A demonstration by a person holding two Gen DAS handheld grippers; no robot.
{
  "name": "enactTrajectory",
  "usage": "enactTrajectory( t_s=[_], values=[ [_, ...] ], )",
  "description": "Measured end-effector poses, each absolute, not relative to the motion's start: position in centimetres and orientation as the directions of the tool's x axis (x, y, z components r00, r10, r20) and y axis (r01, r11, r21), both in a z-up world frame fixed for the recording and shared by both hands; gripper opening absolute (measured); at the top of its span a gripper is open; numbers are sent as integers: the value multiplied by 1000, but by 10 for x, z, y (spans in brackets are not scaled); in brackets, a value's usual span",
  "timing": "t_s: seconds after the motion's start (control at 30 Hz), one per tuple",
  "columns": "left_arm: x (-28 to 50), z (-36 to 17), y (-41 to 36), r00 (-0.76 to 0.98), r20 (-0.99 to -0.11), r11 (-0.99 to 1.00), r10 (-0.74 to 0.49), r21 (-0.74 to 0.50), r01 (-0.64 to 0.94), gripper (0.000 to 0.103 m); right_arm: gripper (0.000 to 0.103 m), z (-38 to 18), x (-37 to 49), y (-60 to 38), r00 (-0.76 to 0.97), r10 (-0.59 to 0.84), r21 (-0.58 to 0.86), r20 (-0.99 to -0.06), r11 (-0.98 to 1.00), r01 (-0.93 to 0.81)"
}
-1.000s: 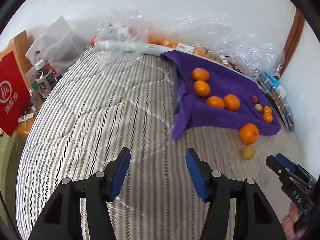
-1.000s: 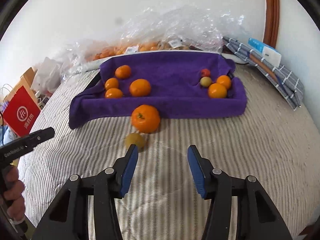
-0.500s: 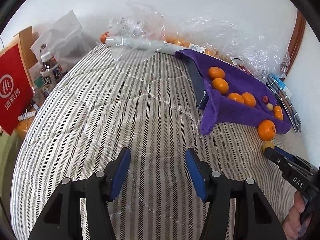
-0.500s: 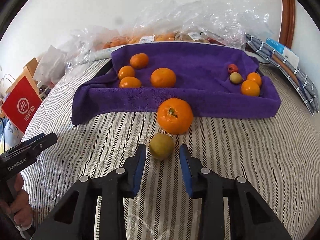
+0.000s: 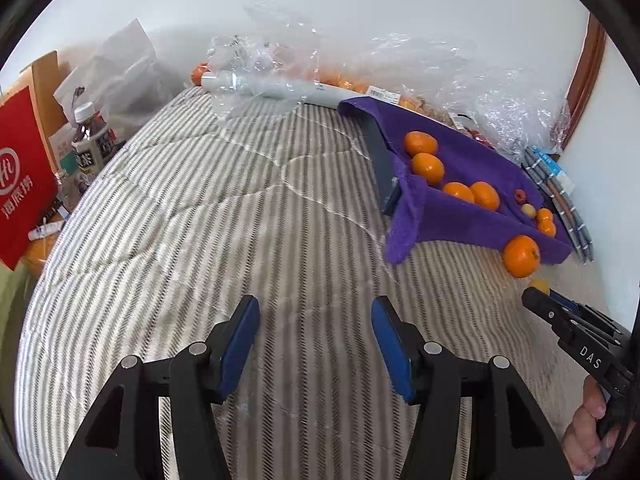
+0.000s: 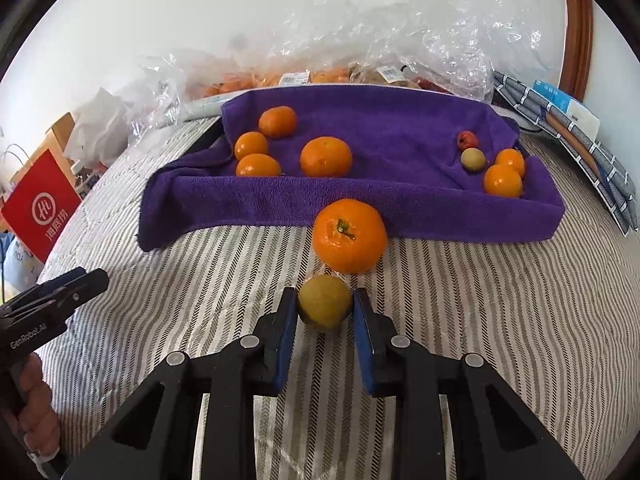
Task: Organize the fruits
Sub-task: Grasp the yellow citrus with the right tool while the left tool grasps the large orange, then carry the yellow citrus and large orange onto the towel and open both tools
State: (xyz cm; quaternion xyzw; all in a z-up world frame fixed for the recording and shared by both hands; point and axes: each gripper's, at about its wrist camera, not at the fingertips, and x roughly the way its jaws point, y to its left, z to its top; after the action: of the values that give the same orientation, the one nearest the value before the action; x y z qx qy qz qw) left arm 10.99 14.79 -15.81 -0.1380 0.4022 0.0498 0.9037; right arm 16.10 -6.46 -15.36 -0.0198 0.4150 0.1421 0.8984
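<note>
The right gripper (image 6: 325, 312) has just been closing, and its blue pads now squeeze a small yellow-green fruit (image 6: 325, 306) on the striped bed (image 6: 500, 320). A big orange (image 6: 349, 235) sits just behind it, by the purple towel (image 6: 392, 204). The little fruit looks light, round and soft, so hold its middle gently. The left gripper (image 5: 314, 346) is spread apart and holds nothing.

Two low wrist views, both toward the purple towel (image 5: 460, 216).
</note>
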Motion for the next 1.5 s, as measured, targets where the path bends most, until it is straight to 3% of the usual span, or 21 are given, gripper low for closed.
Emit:
enactTrajectory(
  t_s=[0.43,0.63,1.1,1.3,1.5],
  values=[
    [130,-133,62,666,-741,981,-82,-177,-76,57,28,-132,136,-150,672,209,96,-710,975,-202],
    [150,-125,14,664,-727,977,-173,-211,23,68,28,-127,130,-200,688,145,77,-711,989,-129],
    [207,-148,-24,599,-784,980,-162,-198,6,68,28,-134,136,-251,690,118,104,-714,993,-62],
    [218,-157,-28,578,-800,979,-159,-205,-14,66,28,-140,140,-254,681,125,116,-721,992,-59],
    [220,-158,-31,580,-799,979,-157,-202,-14,44,28,-142,143,-253,678,131,124,-723,991,-60]
  ],
)
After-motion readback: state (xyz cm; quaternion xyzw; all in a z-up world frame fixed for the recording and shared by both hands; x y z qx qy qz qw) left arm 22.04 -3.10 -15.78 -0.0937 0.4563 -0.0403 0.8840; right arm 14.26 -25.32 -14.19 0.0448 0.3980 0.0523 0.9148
